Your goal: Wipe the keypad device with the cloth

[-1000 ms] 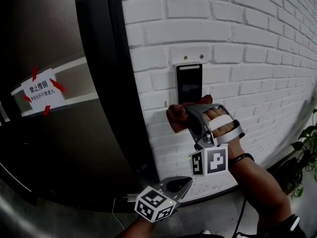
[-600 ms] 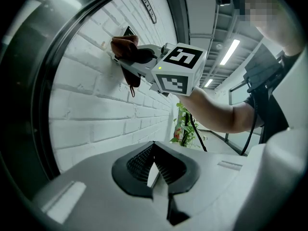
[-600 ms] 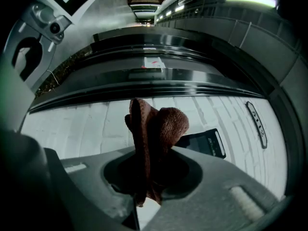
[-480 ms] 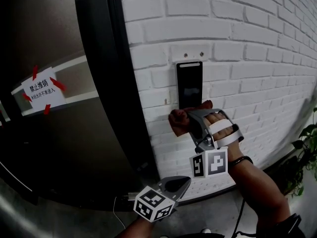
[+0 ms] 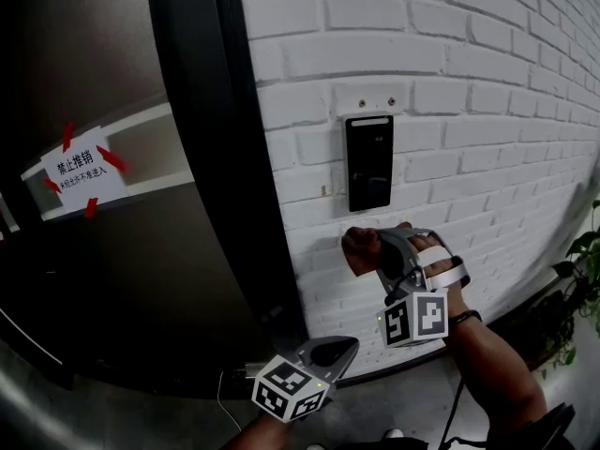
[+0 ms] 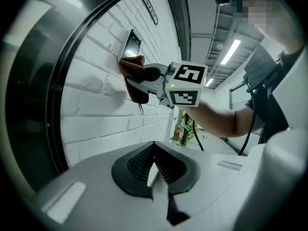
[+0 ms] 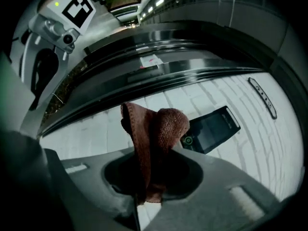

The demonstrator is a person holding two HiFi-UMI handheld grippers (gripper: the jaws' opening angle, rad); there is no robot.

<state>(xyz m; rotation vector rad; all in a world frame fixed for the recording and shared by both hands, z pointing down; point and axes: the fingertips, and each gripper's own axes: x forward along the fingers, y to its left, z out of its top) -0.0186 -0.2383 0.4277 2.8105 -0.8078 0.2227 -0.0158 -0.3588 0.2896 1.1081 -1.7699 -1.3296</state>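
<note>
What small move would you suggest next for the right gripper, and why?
Probably raise the right gripper: its jaws clamp the cloth, which sits just below the keypad device on the brick wall, off its dark face.

Dim pics; door [image 5: 141, 270] near-black, ceiling strip lights [image 6: 234, 49] bright. Fisheye warp + vignette @ edges.

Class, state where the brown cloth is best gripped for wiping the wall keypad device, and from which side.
Grip the cloth's bunched tail, as the right claw does, leaving the folded wad protruding past the tips. Probably come from the side away from the keypad device, so the wad faces the brick wall.
</note>
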